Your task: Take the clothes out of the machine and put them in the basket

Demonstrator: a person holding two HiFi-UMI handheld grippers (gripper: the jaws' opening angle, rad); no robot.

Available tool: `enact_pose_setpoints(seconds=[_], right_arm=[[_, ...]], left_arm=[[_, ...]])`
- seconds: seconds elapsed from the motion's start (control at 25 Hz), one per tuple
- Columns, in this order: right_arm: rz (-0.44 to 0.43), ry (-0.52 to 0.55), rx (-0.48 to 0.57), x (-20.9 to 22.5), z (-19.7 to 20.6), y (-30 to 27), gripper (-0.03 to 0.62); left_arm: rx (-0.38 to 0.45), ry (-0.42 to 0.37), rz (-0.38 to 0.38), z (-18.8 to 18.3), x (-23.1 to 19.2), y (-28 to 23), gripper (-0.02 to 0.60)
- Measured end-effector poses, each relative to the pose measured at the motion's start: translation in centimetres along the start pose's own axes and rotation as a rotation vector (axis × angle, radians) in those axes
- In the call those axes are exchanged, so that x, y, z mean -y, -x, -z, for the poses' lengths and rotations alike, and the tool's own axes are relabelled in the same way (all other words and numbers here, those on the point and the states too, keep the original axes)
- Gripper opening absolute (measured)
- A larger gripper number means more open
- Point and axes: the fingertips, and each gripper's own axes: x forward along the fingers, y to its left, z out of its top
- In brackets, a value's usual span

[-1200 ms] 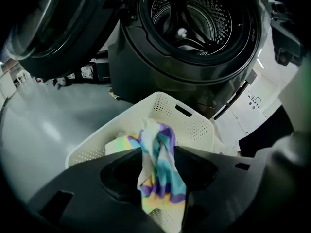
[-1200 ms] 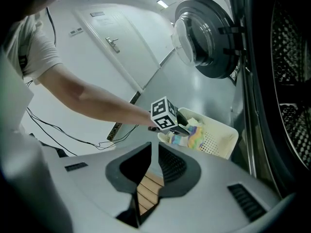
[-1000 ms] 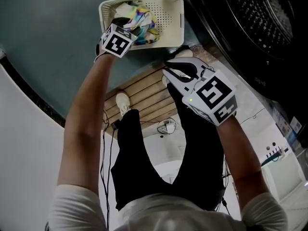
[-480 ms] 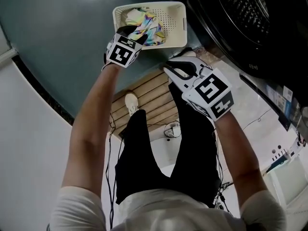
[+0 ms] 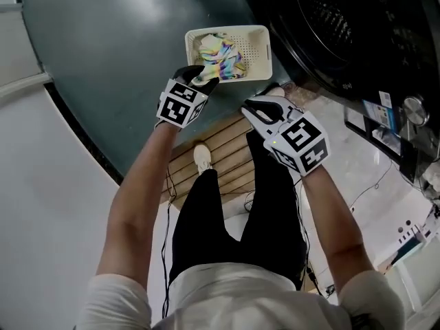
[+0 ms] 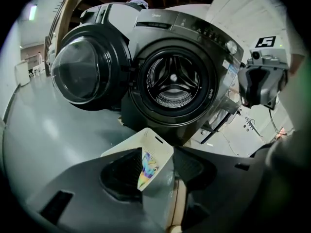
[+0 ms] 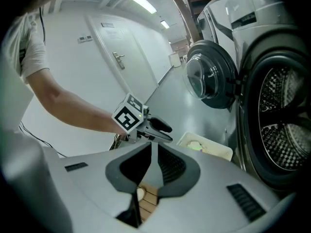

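Note:
A cream basket (image 5: 258, 43) stands on the grey floor before the dark washing machine (image 5: 344, 26). In it lies a bright multicoloured garment (image 5: 221, 57). My left gripper (image 5: 199, 80) hangs above the basket's near left corner, open, with nothing between its fingers. In the left gripper view the basket (image 6: 155, 142) and garment (image 6: 147, 169) show through the gap of the left gripper (image 6: 158, 169). My right gripper (image 5: 260, 107) hovers nearer, to the basket's right, shut and empty. The right gripper view shows the right gripper (image 7: 151, 152), and beyond it the left gripper (image 7: 160, 130) and the basket (image 7: 214, 149). The drum (image 6: 172, 81) looks empty.
The machine's round door (image 6: 85, 74) is swung open to the left of the drum. A slatted wooden mat (image 5: 216, 139) lies under the person's feet, with a white shoe (image 5: 202, 158) and cables on it. White wall panels run along the left.
Both grippers have risen away from the basket, which now looks smaller and farther off. The left gripper, earlier over the basket's contents, now hangs at its near corner.

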Motion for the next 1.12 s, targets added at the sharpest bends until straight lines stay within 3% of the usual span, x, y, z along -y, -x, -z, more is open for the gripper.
enact_pose_setpoints(seconds=[0.72,1.12], right_arm=[[0.095,0.095,0.169,-15.1,-6.2,11.9,0.043],[0.081,0.092,0.261,-24.8,-8.4,16.9,0.043]], left_arm=[[0.303,-0.024,0.095,-7.8,13.8,26.2,0.187],[0.383,-0.096,0.104,-8.7,20.2,39.4,0.132]])
